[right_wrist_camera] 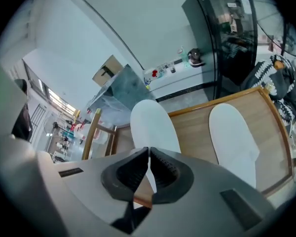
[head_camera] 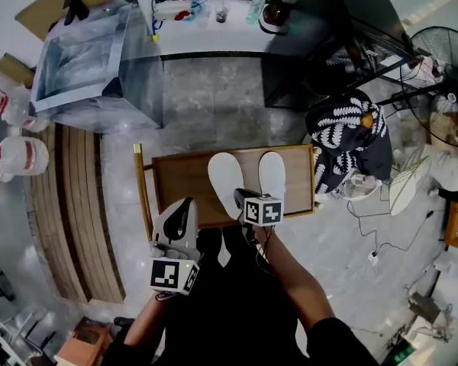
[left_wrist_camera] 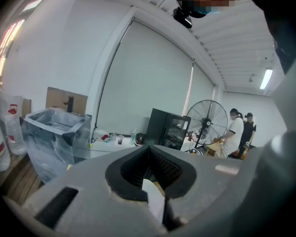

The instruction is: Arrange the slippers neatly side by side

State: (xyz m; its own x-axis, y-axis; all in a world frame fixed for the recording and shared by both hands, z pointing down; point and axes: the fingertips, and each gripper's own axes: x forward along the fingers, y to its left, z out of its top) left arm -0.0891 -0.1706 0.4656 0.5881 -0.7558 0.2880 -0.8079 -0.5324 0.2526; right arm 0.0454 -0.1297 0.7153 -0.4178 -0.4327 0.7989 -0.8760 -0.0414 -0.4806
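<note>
Two white slippers lie side by side on a low wooden table [head_camera: 182, 183], toes pointing away from me: the left slipper [head_camera: 227, 178] and the right slipper [head_camera: 272, 172]. My right gripper [head_camera: 241, 197] hovers over the near end of the left slipper, tilted downward, its jaws shut with nothing in them. In the right gripper view the left slipper [right_wrist_camera: 150, 125] and right slipper [right_wrist_camera: 232, 137] show beyond the closed gripper [right_wrist_camera: 149, 154]. My left gripper [head_camera: 185, 206] hangs at the table's near left edge. Pointing almost level at the room, the left gripper [left_wrist_camera: 149, 151] is shut and empty.
A clear plastic bin [head_camera: 91, 59] stands at the back left and a black cabinet [head_camera: 328, 36] at the back right. A black-and-white patterned cloth [head_camera: 347, 128] sits by the table's right side, a floor fan [head_camera: 443, 71] beyond it. Wooden planks [head_camera: 69, 204] lie at the left. Two people [left_wrist_camera: 240, 130] stand far off.
</note>
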